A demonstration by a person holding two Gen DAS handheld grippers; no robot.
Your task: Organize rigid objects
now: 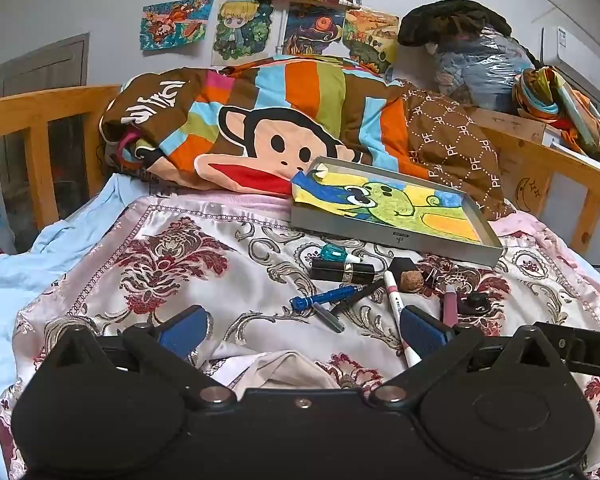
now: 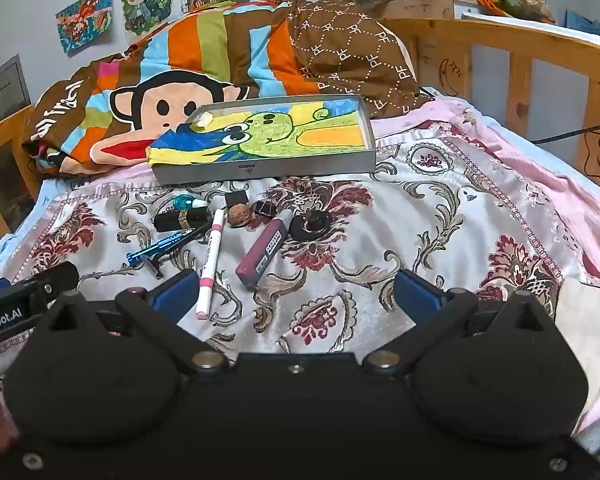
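A grey shallow box [image 1: 388,236] [image 2: 300,166] lined with a colourful drawing lies at the foot of the pillow. In front of it small items are scattered on the floral bedspread: a black lipstick [image 1: 342,271] [image 2: 182,218], a blue pen [image 1: 324,298] [image 2: 160,246], a pink-and-white marker [image 1: 398,312] [image 2: 211,262], a walnut [image 1: 412,281] [image 2: 238,217], a maroon tube [image 1: 450,306] [image 2: 264,252], a black round cap [image 2: 310,224] and a binder clip [image 2: 265,209]. My left gripper [image 1: 302,330] is open, just short of the pile. My right gripper [image 2: 294,296] is open too, with the marker's end near its left finger.
A striped monkey-print quilt [image 1: 268,132] is bunched up behind the box. Wooden bed rails [image 1: 40,112] [image 2: 520,52] run along both sides. A pale cloth [image 1: 284,368] lies near the left gripper. Bags and fabric are piled on the ledge [image 1: 512,120] at the right.
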